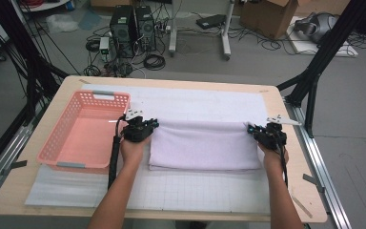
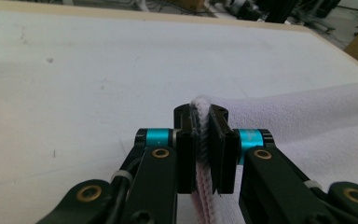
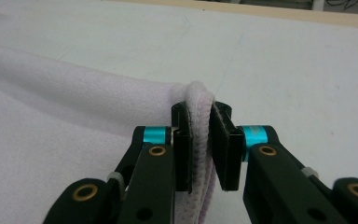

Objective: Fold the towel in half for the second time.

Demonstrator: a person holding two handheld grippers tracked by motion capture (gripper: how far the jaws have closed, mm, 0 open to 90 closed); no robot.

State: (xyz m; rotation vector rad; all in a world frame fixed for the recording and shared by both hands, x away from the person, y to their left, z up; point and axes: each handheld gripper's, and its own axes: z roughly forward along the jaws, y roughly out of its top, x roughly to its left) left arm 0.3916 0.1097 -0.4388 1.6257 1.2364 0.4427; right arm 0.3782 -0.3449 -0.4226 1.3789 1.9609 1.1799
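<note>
Towel-folding, mid-fold. Pale lilac towel [image 1: 205,145] lies in the middle of the white mat [image 1: 195,102] on the table [image 1: 66,83], already doubled over, long side running left-right, just right of the pink basket [image 1: 83,131]. Left gripper [image 1: 145,126] pinches the towel's far left corner; the left gripper view shows its jaws narrow with the layered towel edge [image 2: 201,140] squeezed between the pads. Right gripper [image 1: 262,131] does the same at the far right corner; in the right gripper view the folded edge [image 3: 199,135] is clamped tight. Both hands level, far edge stretched straight between them. Judged step: holding the far edge, ready for another fold. Next move likely needs both grippers lifting together and carrying that edge toward the near side, keeping tension even so the layers don't slip or skew, then releasing once edges line up.
</note>
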